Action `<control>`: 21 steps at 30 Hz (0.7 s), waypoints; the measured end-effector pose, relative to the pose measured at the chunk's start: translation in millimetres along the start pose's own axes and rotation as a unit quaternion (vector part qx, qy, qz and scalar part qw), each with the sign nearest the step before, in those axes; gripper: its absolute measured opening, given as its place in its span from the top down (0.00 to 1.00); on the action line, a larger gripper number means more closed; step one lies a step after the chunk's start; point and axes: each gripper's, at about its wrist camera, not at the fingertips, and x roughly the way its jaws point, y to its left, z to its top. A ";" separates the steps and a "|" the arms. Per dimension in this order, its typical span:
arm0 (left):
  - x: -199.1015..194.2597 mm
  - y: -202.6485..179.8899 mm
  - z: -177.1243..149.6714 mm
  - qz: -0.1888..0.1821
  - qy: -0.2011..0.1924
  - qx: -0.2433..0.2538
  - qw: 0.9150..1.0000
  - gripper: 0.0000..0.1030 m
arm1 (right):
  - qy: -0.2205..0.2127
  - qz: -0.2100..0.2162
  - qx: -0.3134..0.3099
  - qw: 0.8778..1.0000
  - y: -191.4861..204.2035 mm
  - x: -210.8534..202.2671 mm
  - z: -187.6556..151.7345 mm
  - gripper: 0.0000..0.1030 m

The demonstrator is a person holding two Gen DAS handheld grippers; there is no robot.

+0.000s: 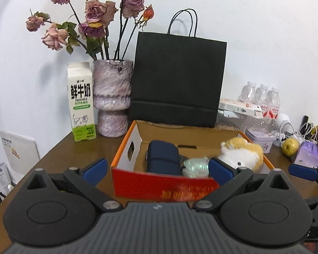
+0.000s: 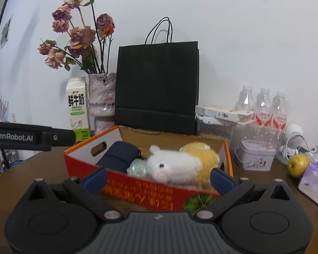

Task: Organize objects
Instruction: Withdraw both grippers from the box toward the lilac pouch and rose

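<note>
An open red and orange cardboard box (image 1: 165, 185) (image 2: 137, 188) stands on the brown table. Inside lie a dark blue case (image 1: 163, 158) (image 2: 118, 155), a small shiny green packet (image 1: 196, 166) (image 2: 136, 167) and a white and yellow plush toy (image 1: 241, 154) (image 2: 180, 165). My left gripper (image 1: 158, 169) is open and empty in front of the box's near wall. My right gripper (image 2: 158, 178) is open and empty, also at the near wall, right of the left one. One of the right gripper's fingers (image 1: 303, 170) shows at the left view's right edge.
Behind the box stand a black paper bag (image 1: 178, 80) (image 2: 156, 86), a vase of dried roses (image 1: 112, 97) (image 2: 101, 101) and a milk carton (image 1: 80, 101) (image 2: 77, 110). To the right are water bottles (image 2: 262, 108), a lilac tin (image 2: 256, 155), an apple (image 2: 297, 165) and a purple pack (image 2: 315, 180).
</note>
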 end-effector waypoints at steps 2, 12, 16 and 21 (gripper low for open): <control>-6.5 0.2 -5.9 0.001 0.005 0.002 1.000 0.00 | 0.005 0.001 -0.002 1.000 2.6 -7.2 -7.6 0.00; -39.8 4.1 -47.7 -0.003 0.043 0.008 0.999 0.00 | 0.035 0.008 -0.012 0.999 19.9 -45.9 -41.9 0.00; -51.4 6.6 -66.8 -0.005 0.064 0.009 0.998 0.00 | 0.045 0.010 -0.013 0.999 26.2 -61.8 -53.8 0.00; -64.3 9.4 -89.5 -0.009 0.088 0.019 0.996 0.00 | 0.061 0.012 -0.020 0.998 34.2 -78.0 -70.4 0.00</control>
